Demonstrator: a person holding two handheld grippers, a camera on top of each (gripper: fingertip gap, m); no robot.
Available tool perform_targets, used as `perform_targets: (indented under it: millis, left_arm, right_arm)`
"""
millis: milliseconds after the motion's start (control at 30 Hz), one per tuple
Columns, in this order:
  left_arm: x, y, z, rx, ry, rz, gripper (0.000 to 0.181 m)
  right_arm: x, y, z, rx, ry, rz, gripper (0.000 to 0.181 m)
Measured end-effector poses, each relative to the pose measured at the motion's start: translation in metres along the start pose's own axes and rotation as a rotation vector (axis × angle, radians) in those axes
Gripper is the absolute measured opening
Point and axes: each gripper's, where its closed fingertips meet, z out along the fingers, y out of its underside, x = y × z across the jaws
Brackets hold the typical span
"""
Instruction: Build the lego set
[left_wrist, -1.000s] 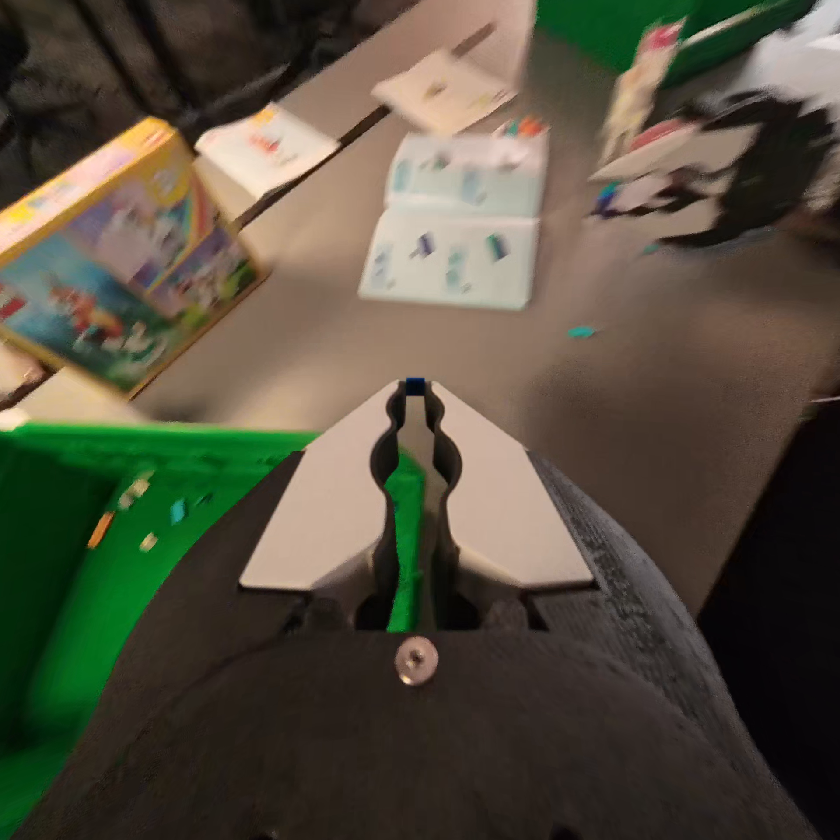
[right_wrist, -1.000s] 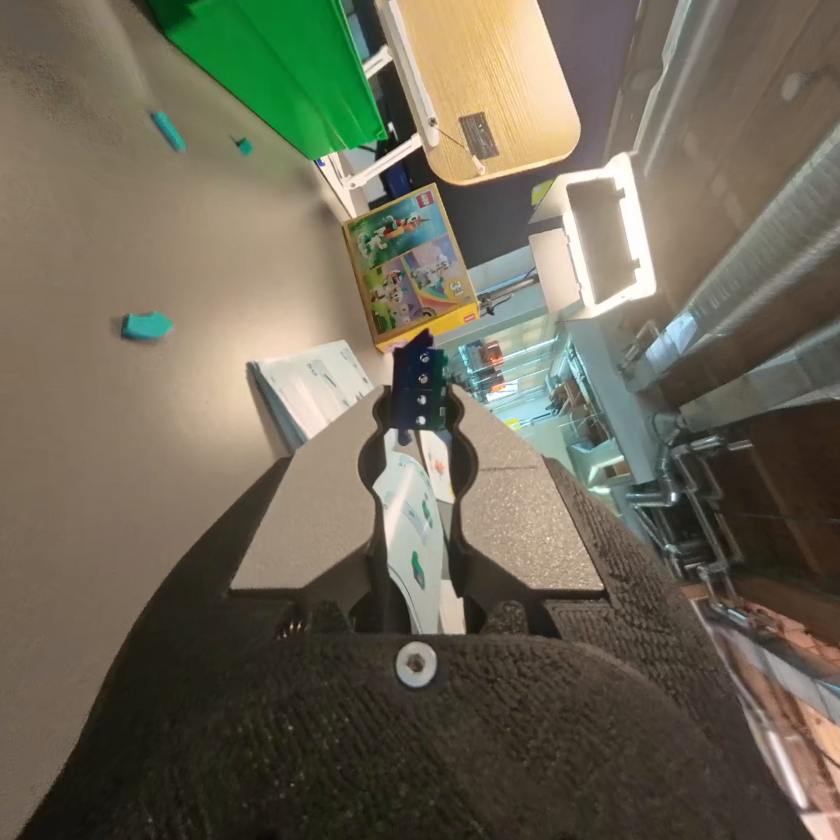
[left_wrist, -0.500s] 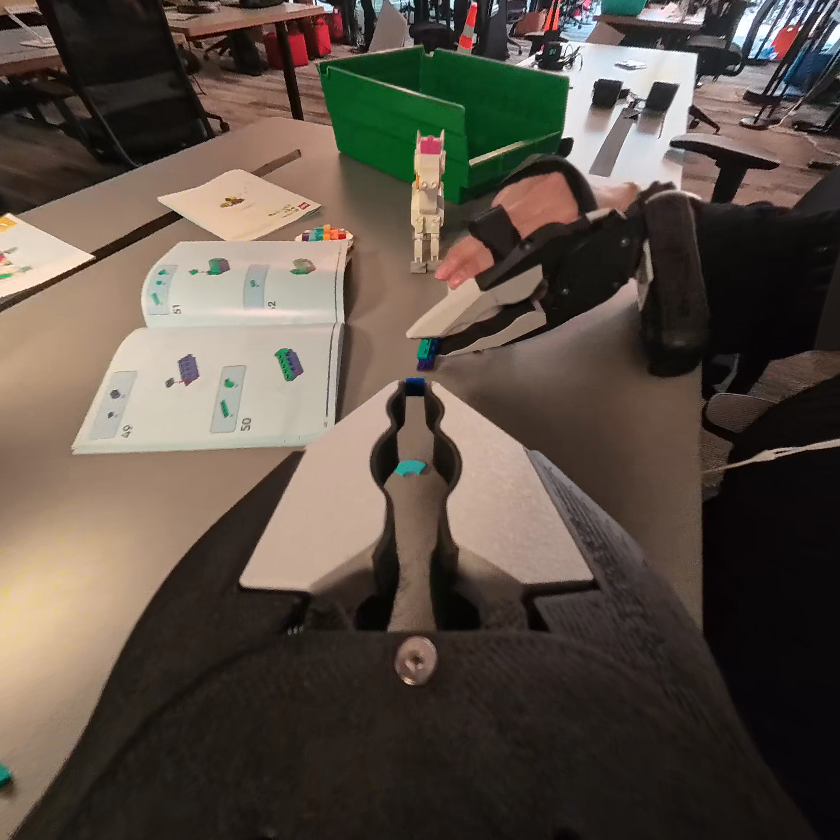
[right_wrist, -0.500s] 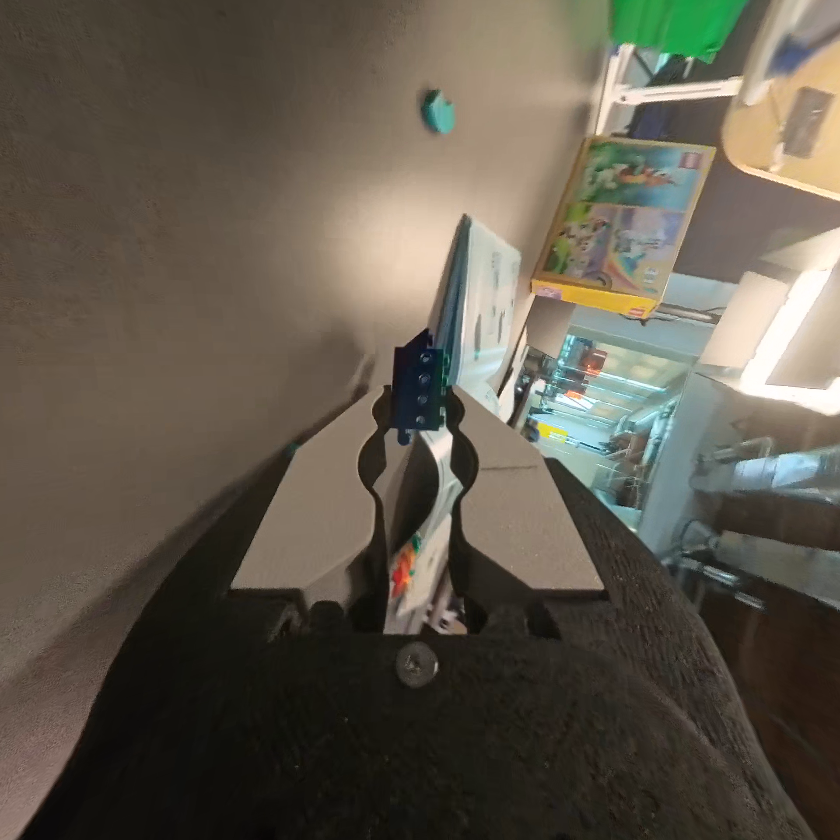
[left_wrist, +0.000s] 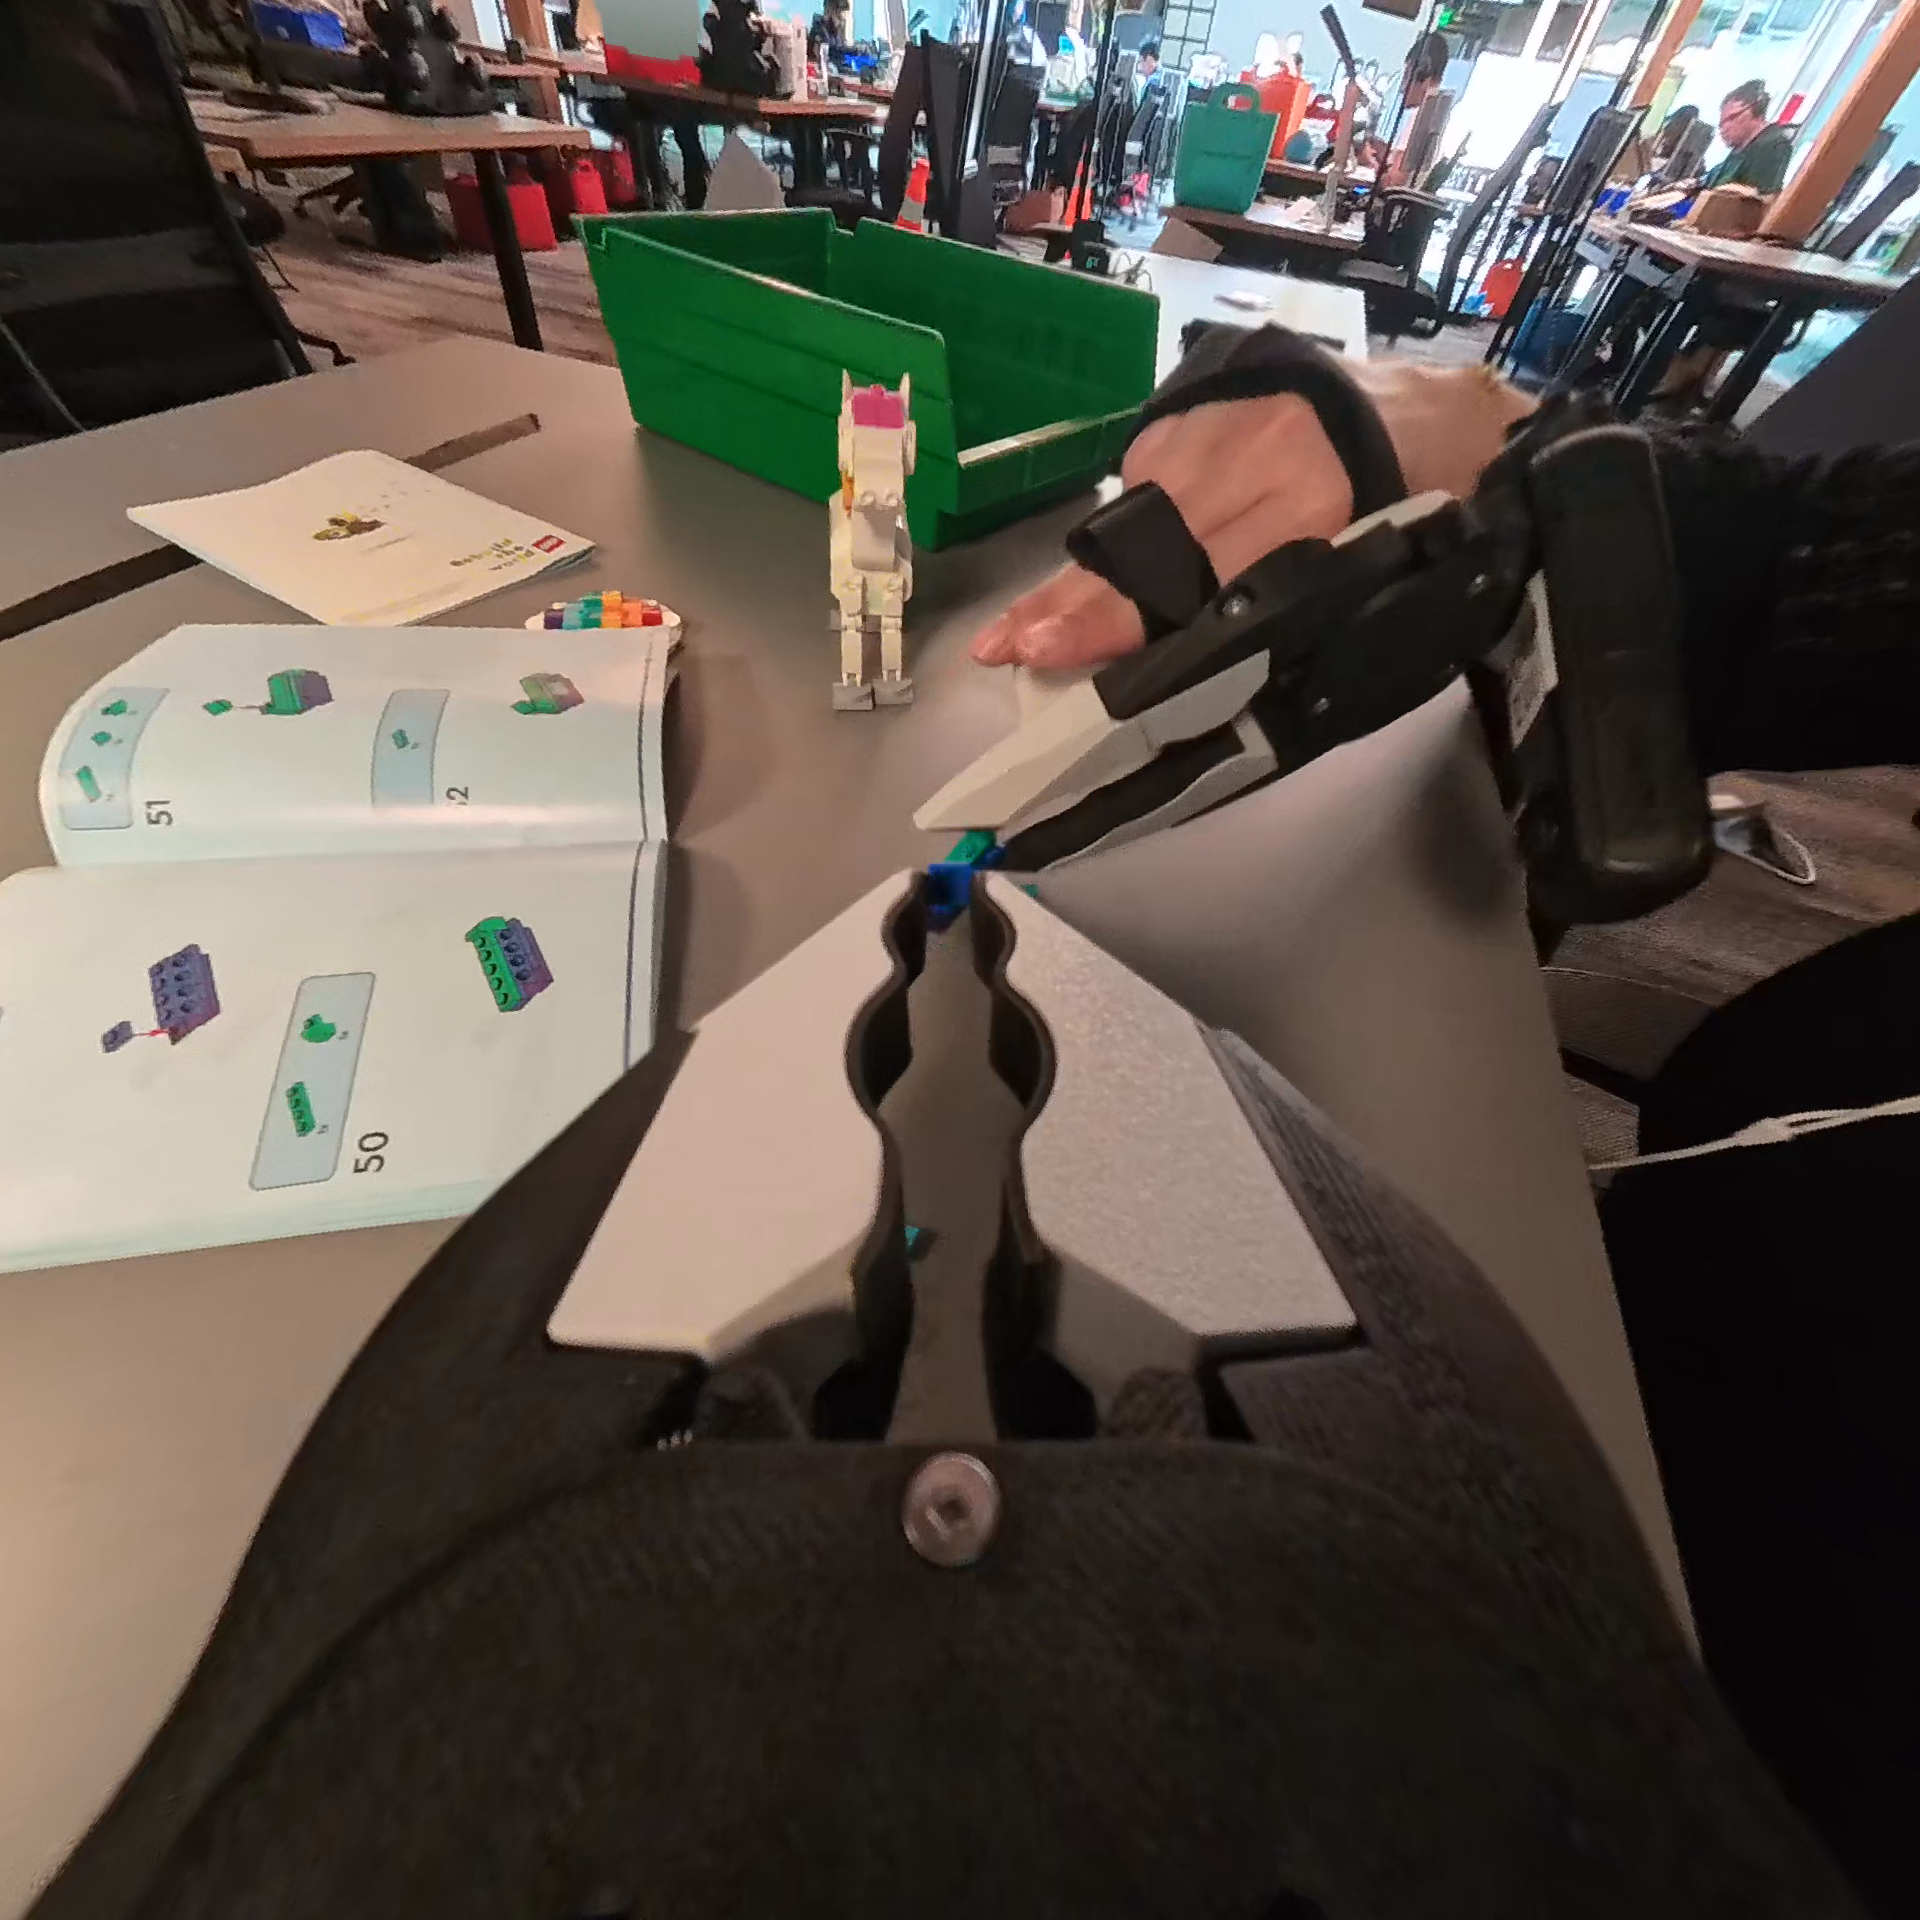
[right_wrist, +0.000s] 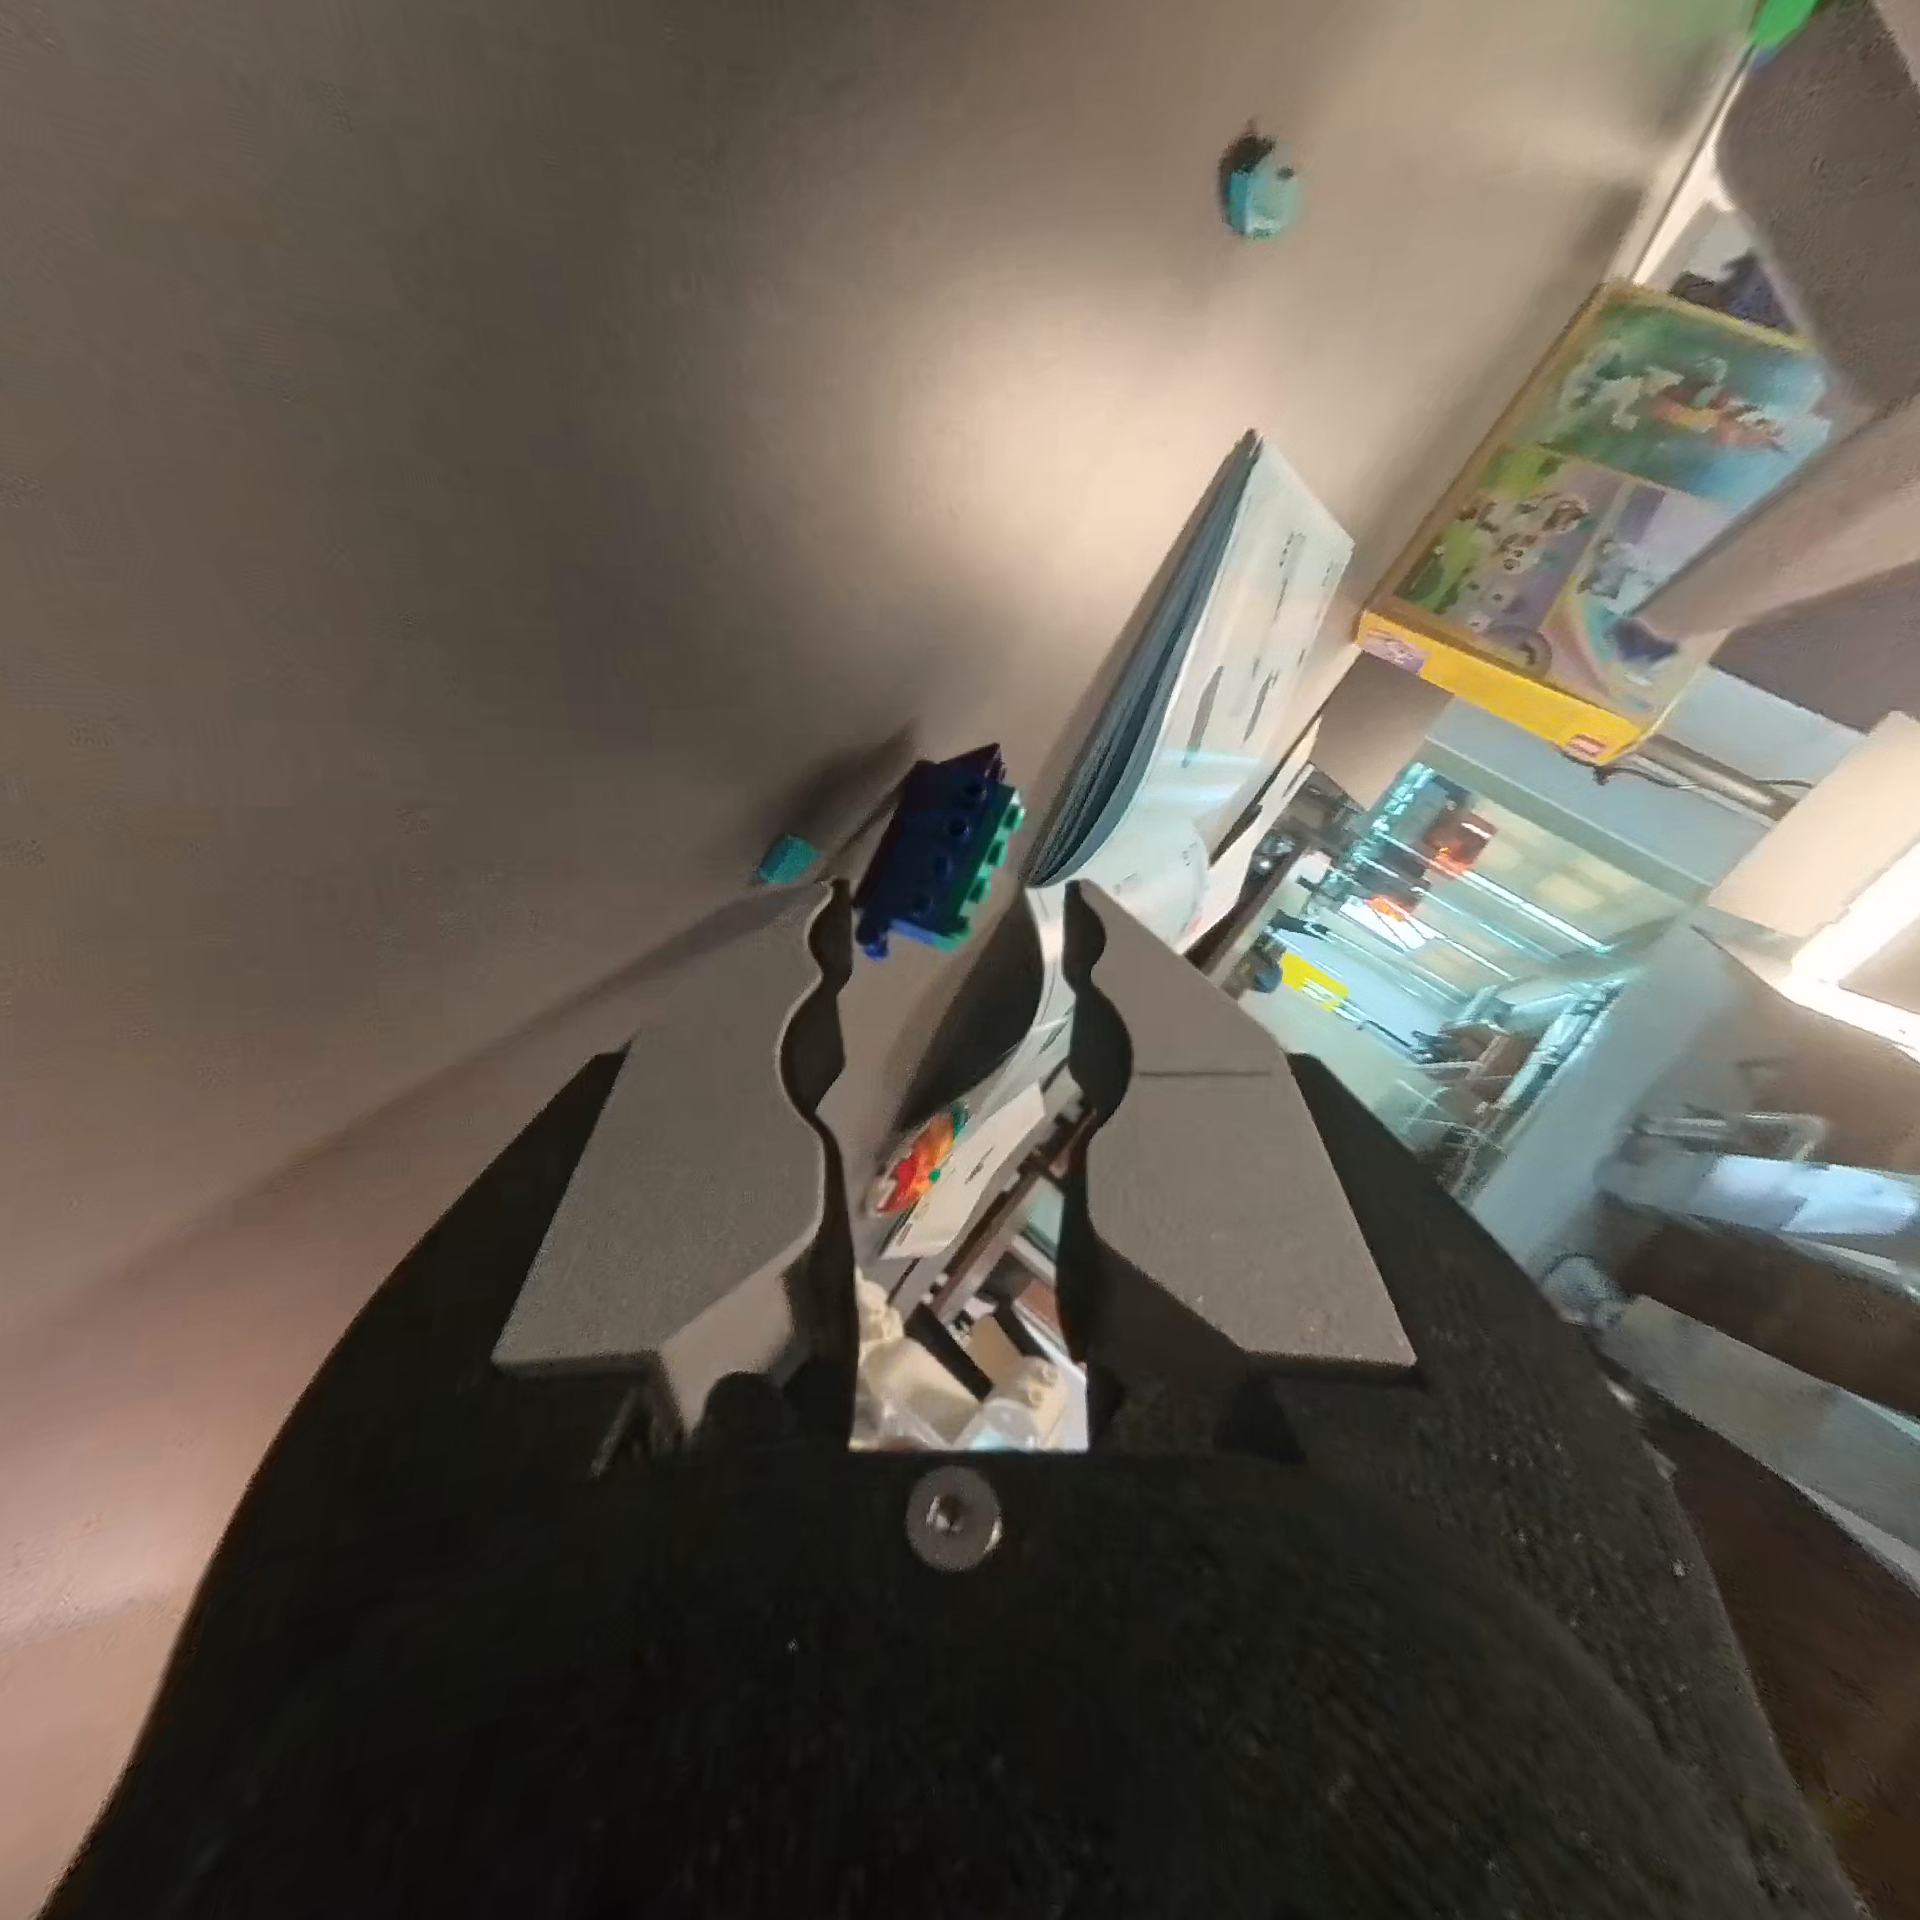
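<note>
Two tools are in view above a grey tabletop (left_wrist: 312, 1455). The left tool (left_wrist: 948, 891) has its fingers nearly together, clamped on a small blue brick (left_wrist: 945, 899) at the tips. The right tool (right_wrist: 951, 904) has its fingers apart; a stacked assembly of blue, purple and green bricks (right_wrist: 940, 857) sits just beyond the tips, close to the left finger, and whether that finger touches it cannot be told. In the left wrist view the right tool (left_wrist: 971, 821) lies low over the tabletop, held by a hand (left_wrist: 1226, 520) in a black strap, with its tips directly beyond the left tool's tips and the green edge of the assembly (left_wrist: 975, 844) showing between them. An open instruction booklet (left_wrist: 312, 914) lies flat to the left of both tools. A closed leaflet (left_wrist: 364, 540) lies beyond it, and a small multicoloured brick strip (left_wrist: 603, 613) rests just past the booklet's far edge. A white brick-built unicorn figure (left_wrist: 873, 540) stands upright between the booklet and a green plastic bin (left_wrist: 883, 332). In the right wrist view a loose teal piece (right_wrist: 1257, 192) lies well apart on the tabletop, a second teal piece (right_wrist: 784, 860) lies just beside the assembly, and the yellow-edged set box (right_wrist: 1590, 520) sits beyond the booklet (right_wrist: 1195, 665).
</note>
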Motion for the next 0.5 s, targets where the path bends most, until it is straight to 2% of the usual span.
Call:
perform_targets:
  millis: [167, 267, 333, 400, 433, 500]
  left_arm:
    - [0.008, 0.000, 0.000, 0.040, 0.044, -0.007, 0.007]
    - [0.020, -0.009, -0.003, 0.108, 0.112, 0.000, 0.007]
    - [0.032, -0.018, -0.008, 0.176, 0.183, -0.001, 0.007]
    - [0.039, -0.026, -0.014, 0.239, 0.224, 0.019, 0.007]
    - [0.042, -0.030, -0.017, 0.270, 0.226, 0.051, 0.007]
    - [0.046, -0.033, -0.021, 0.298, 0.188, 0.176, 0.007]
  right_arm:
    - [-0.010, 0.013, -0.013, 0.002, -0.134, 0.173, 0.047]
    - [0.007, 0.012, -0.022, 0.112, -0.138, 0.509, 0.038]
    - [0.046, -0.006, -0.036, 0.348, -0.002, 0.782, 0.031]
    - [0.080, -0.027, -0.059, 0.621, 0.070, 1.020, 0.024]
    - [0.091, -0.035, -0.068, 0.736, 0.055, 1.151, 0.020]
    - [0.105, -0.047, -0.082, 0.952, -0.085, 1.432, 0.017]
